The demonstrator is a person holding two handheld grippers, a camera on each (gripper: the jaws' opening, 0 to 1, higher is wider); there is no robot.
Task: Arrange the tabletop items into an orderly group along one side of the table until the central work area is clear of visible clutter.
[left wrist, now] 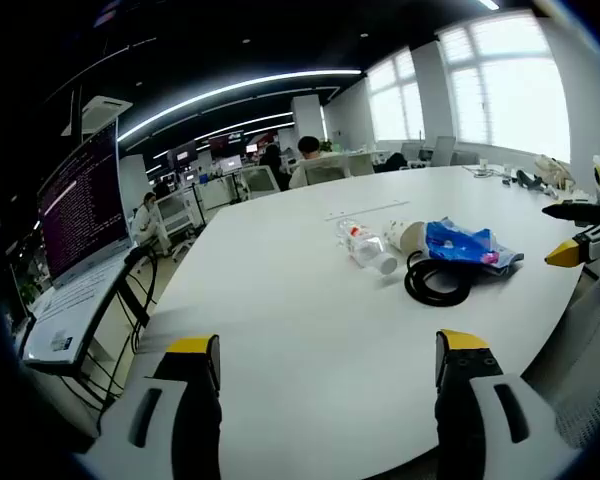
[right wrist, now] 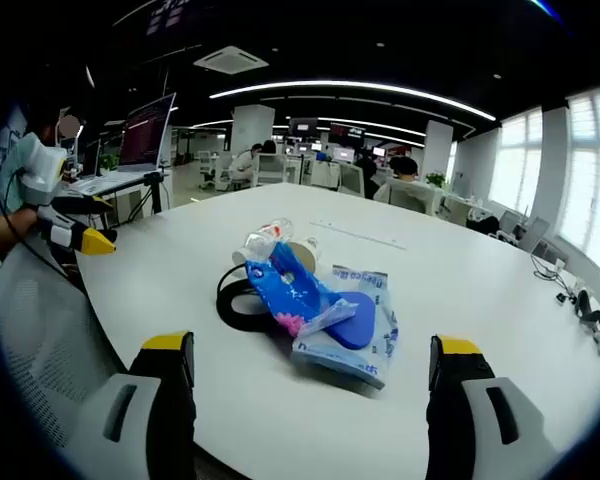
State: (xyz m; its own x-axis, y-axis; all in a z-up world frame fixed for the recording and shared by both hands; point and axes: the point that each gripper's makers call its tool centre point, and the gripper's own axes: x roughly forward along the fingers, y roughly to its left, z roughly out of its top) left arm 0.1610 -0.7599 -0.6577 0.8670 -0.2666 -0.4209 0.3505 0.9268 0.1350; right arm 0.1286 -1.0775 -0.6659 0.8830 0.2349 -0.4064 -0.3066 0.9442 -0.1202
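Note:
A small cluster lies on the white round table [left wrist: 310, 290]: a clear plastic bottle [left wrist: 367, 247] on its side, a paper cup [left wrist: 405, 236] tipped over, a black coiled cable [left wrist: 438, 280] and a blue plastic bag [left wrist: 470, 244]. My left gripper [left wrist: 330, 362] stands open at the near table edge, well short of the cluster. In the right gripper view the blue bag [right wrist: 295, 290] rests on a clear blue packet [right wrist: 355, 325], with the cable [right wrist: 242, 298], bottle [right wrist: 263, 240] and cup [right wrist: 302, 256] behind. My right gripper [right wrist: 310, 362] is open, just short of the packet. The other gripper [right wrist: 75, 235] shows at the left.
A laptop [left wrist: 80, 215] on a stand sits left of the table. A strip of paper [left wrist: 365, 211] lies farther across the table, and cables and small items [left wrist: 520, 180] lie at its far edge by the windows. People sit at desks behind. A mesh chair back [right wrist: 40, 320] is close at left.

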